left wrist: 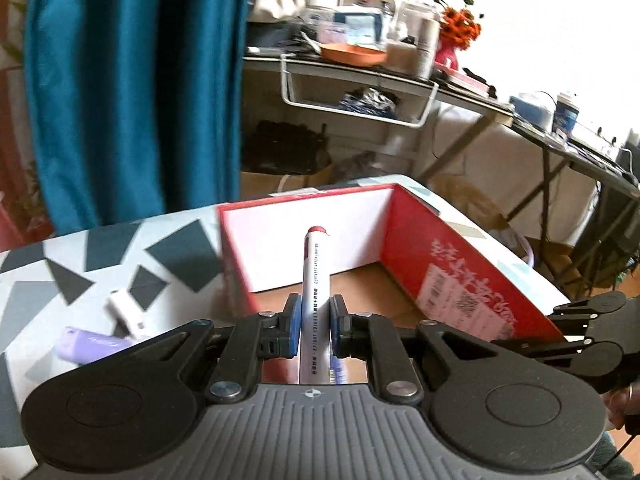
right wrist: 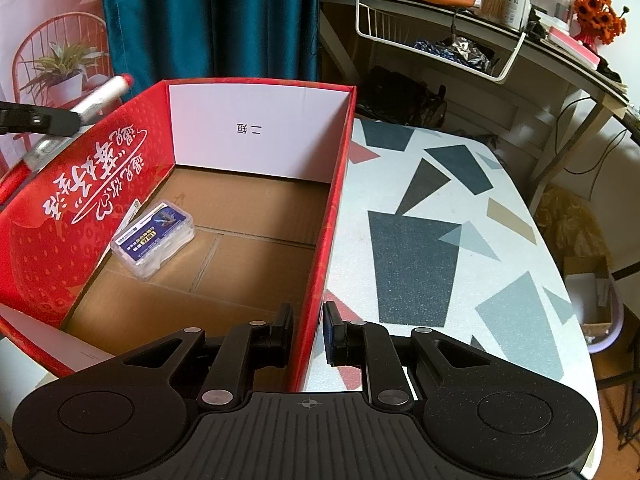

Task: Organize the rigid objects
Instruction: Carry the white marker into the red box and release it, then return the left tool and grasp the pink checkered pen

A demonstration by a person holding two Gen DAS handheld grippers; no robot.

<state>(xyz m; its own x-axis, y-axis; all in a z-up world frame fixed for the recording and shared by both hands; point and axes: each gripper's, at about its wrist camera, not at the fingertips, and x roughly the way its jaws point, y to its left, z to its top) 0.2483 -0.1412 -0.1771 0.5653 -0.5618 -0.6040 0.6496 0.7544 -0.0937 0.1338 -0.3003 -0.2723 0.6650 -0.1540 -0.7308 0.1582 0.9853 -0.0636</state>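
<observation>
My left gripper (left wrist: pixel 314 322) is shut on a white marker (left wrist: pixel 315 280) with a red cap, which points forward over the open red cardboard box (left wrist: pixel 452 268). From the right wrist view, the same marker (right wrist: pixel 106 94) hovers above the box's left wall (right wrist: pixel 80 184). My right gripper (right wrist: pixel 308 330) is shut on the box's right wall (right wrist: pixel 324 216), one pad inside and one outside. A small clear plastic case (right wrist: pixel 154 238) with a blue label lies on the box floor by the left wall.
On the patterned table (left wrist: pixel 80 264) left of the box lie a small white object (left wrist: pixel 126 310) and a lilac object (left wrist: pixel 90 344). A teal curtain (left wrist: pixel 132 80) hangs behind. A cluttered desk (right wrist: pixel 520 36) with a wire basket stands beyond the table (right wrist: pixel 440 208).
</observation>
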